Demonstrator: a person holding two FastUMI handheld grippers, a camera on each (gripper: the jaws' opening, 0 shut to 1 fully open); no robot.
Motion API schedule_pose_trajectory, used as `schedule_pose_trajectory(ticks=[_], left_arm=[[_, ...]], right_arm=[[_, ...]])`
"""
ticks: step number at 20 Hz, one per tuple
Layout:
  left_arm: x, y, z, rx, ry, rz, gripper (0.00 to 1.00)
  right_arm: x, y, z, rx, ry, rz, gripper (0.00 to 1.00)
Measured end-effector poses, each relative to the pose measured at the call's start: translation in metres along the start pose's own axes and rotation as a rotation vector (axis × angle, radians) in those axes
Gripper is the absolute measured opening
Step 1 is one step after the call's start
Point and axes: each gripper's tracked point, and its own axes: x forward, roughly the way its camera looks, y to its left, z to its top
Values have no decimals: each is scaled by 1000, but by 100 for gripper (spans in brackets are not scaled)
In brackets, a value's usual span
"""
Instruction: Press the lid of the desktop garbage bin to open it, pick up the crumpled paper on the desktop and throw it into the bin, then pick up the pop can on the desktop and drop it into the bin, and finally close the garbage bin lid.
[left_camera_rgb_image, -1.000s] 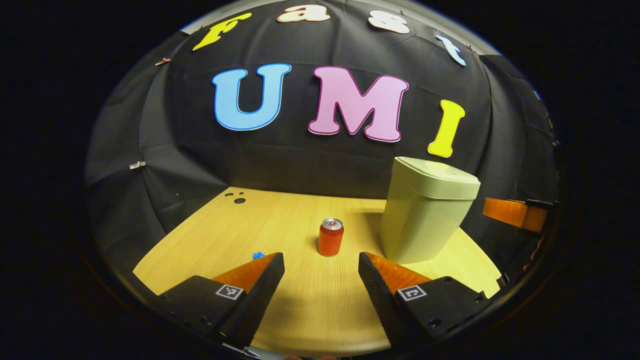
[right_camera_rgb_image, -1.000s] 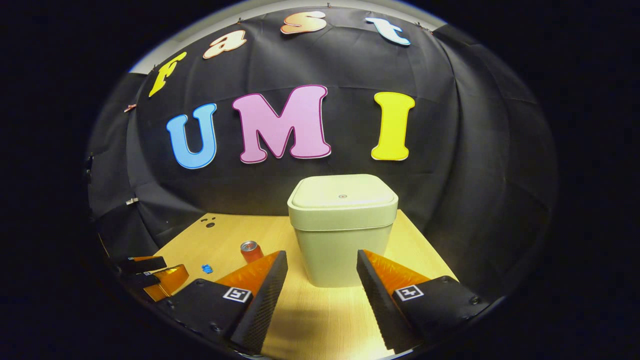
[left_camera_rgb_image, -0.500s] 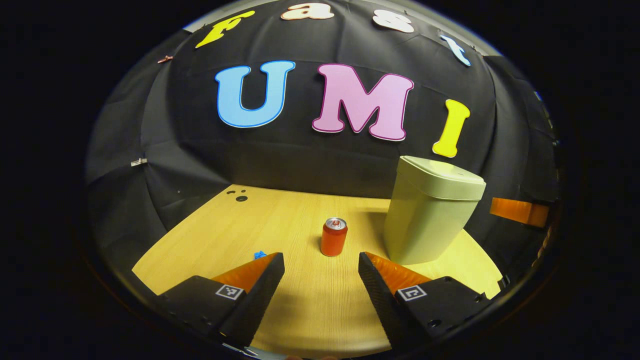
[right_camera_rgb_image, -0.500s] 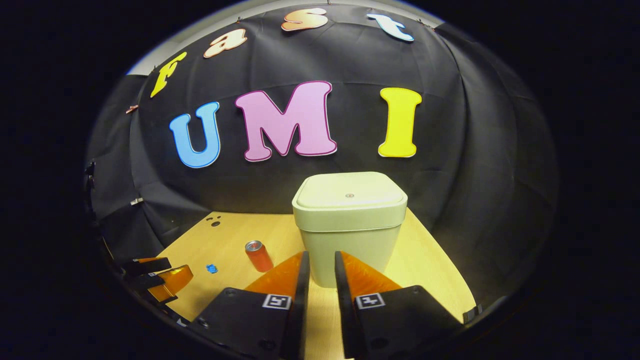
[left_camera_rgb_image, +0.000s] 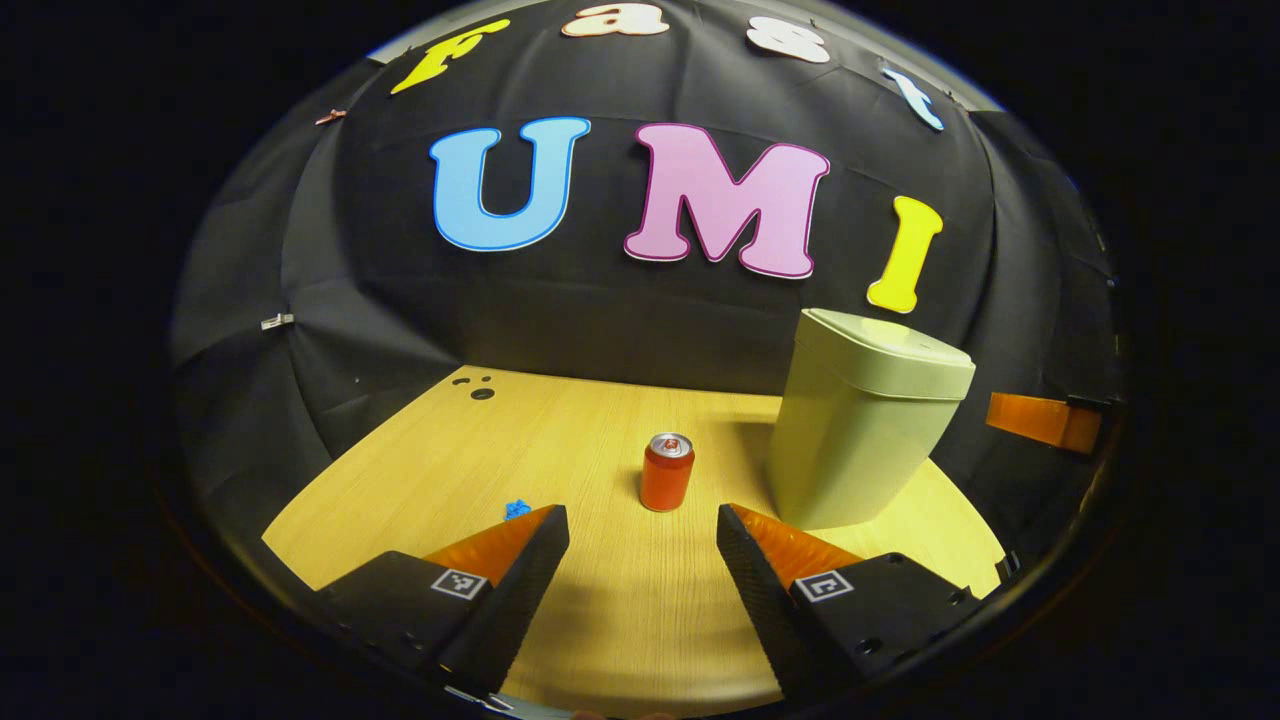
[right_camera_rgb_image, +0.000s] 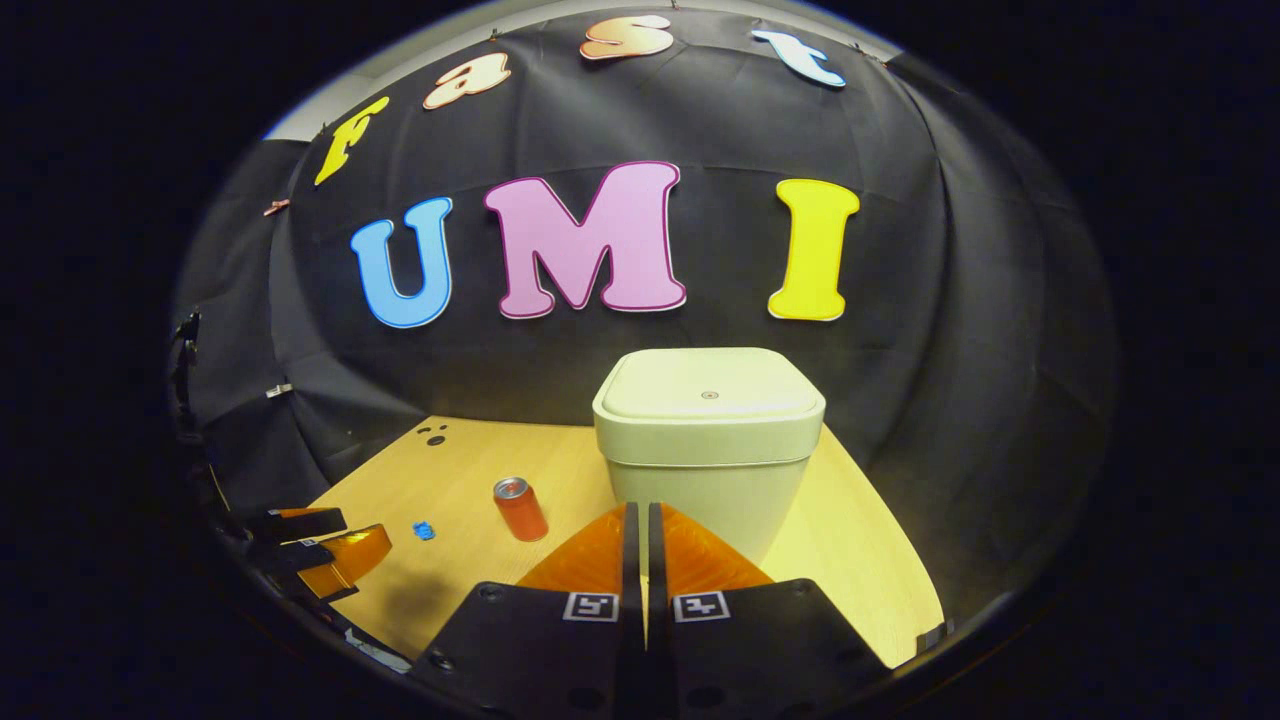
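A pale green bin (right_camera_rgb_image: 708, 470) with its lid (right_camera_rgb_image: 710, 385) down stands on the wooden table (right_camera_rgb_image: 460, 480). My right gripper (right_camera_rgb_image: 641, 506) is shut with nothing between its fingers, in front of the bin and apart from it. An orange pop can (left_camera_rgb_image: 666, 472) stands upright left of the bin (left_camera_rgb_image: 860, 430). A small blue crumpled paper (left_camera_rgb_image: 517, 509) lies left of the can, by my left fingertip. My left gripper (left_camera_rgb_image: 643, 515) is open, short of the can. The right gripper view has the can (right_camera_rgb_image: 520, 508), the paper (right_camera_rgb_image: 424, 530) and the left gripper (right_camera_rgb_image: 305, 545) at far left.
The black cloth wall closes off the table's back and sides close behind the bin. Small dark holes (left_camera_rgb_image: 480, 392) mark the table's back left corner. The right gripper's finger (left_camera_rgb_image: 1040, 420) pokes in at the right edge of the left gripper view.
My right gripper's fingers have gone from wide open to shut, with nothing taken hold of. The left gripper has barely moved; can, paper and bin stay put.
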Motion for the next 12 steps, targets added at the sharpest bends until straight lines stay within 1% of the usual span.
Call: schedule_pose_trajectory(ticks=[4, 8, 12], left_arm=[[0, -1, -3, 2, 6, 7, 96], [1, -3, -5, 14, 11, 11, 96], [2, -6, -8, 19, 22, 14, 96]], right_arm=[[5, 7, 4, 17, 3, 52, 5], [14, 11, 21, 6, -5, 84, 5], [33, 3, 44, 29, -13, 79, 5]])
